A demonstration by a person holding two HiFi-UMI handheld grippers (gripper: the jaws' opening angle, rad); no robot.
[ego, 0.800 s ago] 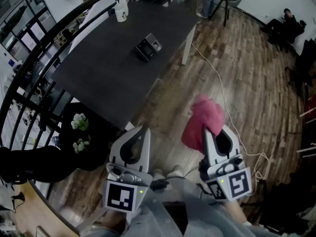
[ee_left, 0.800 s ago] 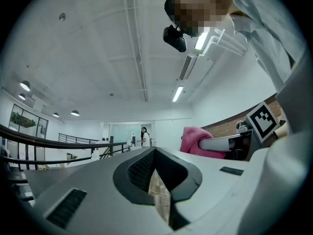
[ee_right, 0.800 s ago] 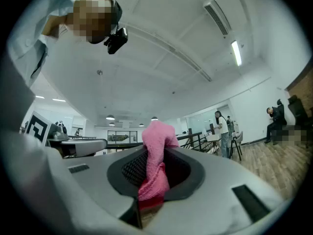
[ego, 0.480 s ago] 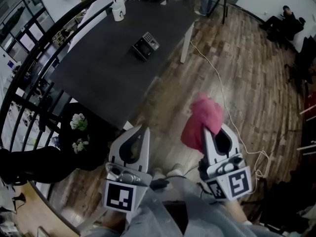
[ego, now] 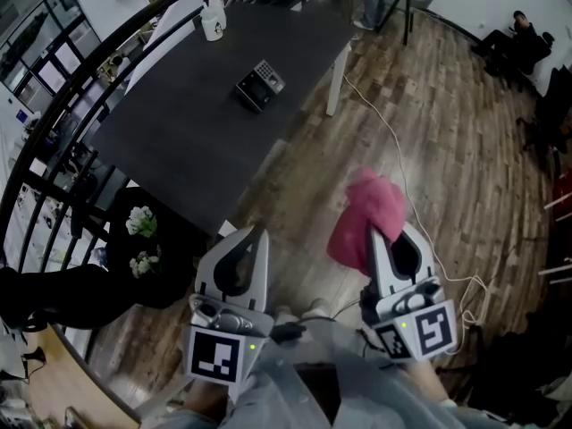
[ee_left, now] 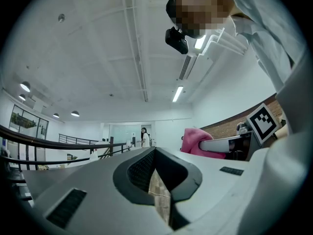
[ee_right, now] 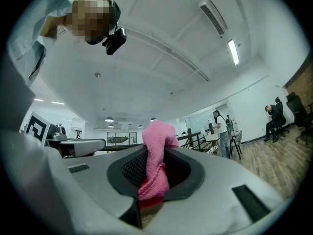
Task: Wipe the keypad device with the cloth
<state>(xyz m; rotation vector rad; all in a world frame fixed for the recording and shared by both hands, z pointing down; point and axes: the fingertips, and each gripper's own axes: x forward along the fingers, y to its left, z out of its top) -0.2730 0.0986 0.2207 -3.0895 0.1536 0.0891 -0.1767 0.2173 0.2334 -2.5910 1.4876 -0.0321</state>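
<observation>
The keypad device (ego: 259, 84), dark with a grey key block, lies on the dark grey table (ego: 179, 132) far ahead of both grippers. My right gripper (ego: 386, 232) is held over the wooden floor, shut on a pink cloth (ego: 366, 217) that bunches out past its tips. In the right gripper view the cloth (ee_right: 157, 146) stands up between the jaws of the right gripper (ee_right: 154, 160). My left gripper (ego: 255, 235) hangs beside it, shut with nothing in it; its jaws meet in the left gripper view (ee_left: 155, 153), where the cloth (ee_left: 193, 138) shows to the right.
A white bottle (ego: 213, 18) stands at the table's far corner. A white cable (ego: 393, 141) runs over the wooden floor by the table leg (ego: 338, 83). A black railing (ego: 54, 123) and white flowers (ego: 143, 222) are to the left. A person (ego: 518, 34) sits far right.
The table and keypad device have drifted slightly left in the head view. Both grippers keep their pose and the cloth stays held.
</observation>
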